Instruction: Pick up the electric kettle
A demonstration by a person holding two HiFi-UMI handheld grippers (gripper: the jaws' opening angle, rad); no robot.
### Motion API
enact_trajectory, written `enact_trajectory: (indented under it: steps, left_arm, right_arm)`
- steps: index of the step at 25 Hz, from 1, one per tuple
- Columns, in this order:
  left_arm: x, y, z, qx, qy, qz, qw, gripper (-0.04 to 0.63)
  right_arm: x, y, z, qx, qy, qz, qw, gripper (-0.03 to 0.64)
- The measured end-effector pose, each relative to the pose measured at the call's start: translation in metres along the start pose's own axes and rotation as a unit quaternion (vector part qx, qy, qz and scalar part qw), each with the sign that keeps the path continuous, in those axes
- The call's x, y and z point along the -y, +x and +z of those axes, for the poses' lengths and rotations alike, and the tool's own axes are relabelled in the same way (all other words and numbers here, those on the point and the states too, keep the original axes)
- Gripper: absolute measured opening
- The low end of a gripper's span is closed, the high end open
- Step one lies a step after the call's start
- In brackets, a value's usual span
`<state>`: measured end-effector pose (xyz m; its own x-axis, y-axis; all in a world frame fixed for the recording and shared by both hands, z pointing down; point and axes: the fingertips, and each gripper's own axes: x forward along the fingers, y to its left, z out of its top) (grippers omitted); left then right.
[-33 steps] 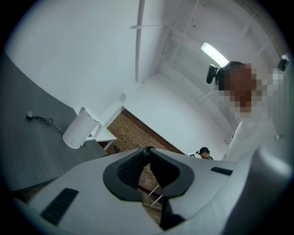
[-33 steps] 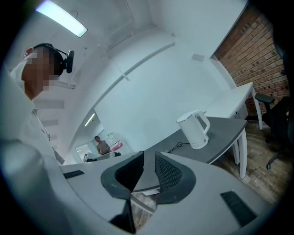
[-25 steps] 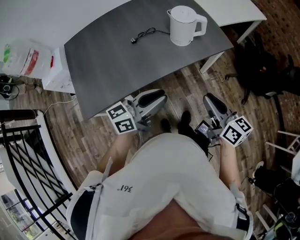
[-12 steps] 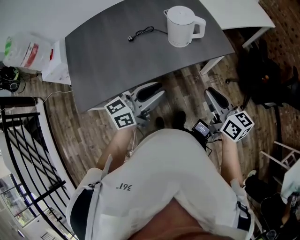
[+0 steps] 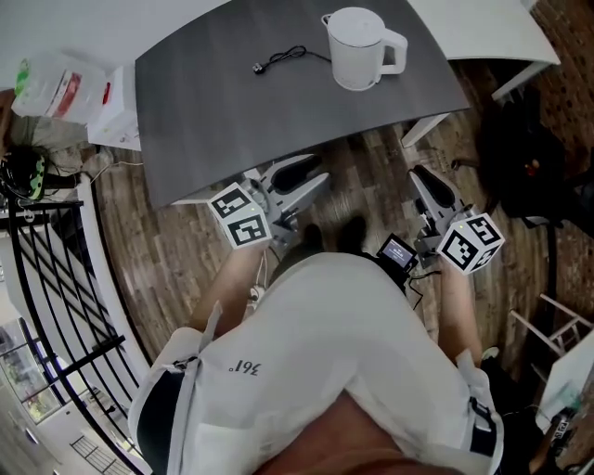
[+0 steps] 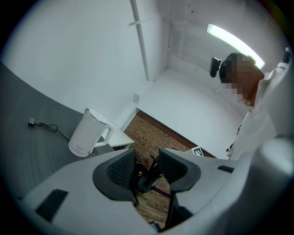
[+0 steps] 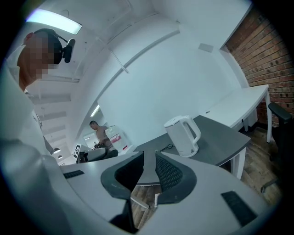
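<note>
The white electric kettle stands upright on the far right part of the dark grey table, handle to the right. It also shows in the left gripper view and the right gripper view. My left gripper is held just off the table's near edge, well short of the kettle. Its jaws are opening with nothing between them. My right gripper hangs over the wooden floor to the right of the table, open by a narrow gap and holding nothing.
The kettle's black cord and plug lie loose on the table, left of the kettle. A white desk adjoins at the far right, with a black chair below it. A black railing and a plastic bag are at the left.
Both grippers have moved forward toward the table, and the table's edge now lies closer to the left gripper. The left jaws stand wider apart than before.
</note>
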<state>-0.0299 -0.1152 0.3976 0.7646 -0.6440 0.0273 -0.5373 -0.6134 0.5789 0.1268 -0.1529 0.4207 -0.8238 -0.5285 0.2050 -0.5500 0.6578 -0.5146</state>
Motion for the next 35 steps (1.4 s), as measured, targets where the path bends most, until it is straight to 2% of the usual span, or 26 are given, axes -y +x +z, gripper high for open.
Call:
enact_trajectory:
  steps: [9,22,29,35]
  left_arm:
    - [-0.016,-0.013,0.002,-0.006,0.0,0.01,0.9999,0.153]
    - [-0.056,-0.005,0.029,-0.022,0.01,-0.023,0.9994,0.173]
    - [-0.078,0.005,0.042,-0.036,0.03,-0.027,0.9985,0.202]
    - [-0.106,0.015,0.056,-0.046,0.045,-0.02,0.9977,0.202]
  right_arm:
    - [0.003,0.023,-0.011,-0.023,-0.002,-0.003,1.0,0.063]
    - [0.011,0.048,0.005,-0.001,-0.014,-0.057,0.998,0.063]
    - [0.029,0.057,0.02,0.0,-0.041,-0.091,0.995,0.063]
    - [0.049,0.072,0.034,-0.004,-0.072,-0.113,0.991,0.064]
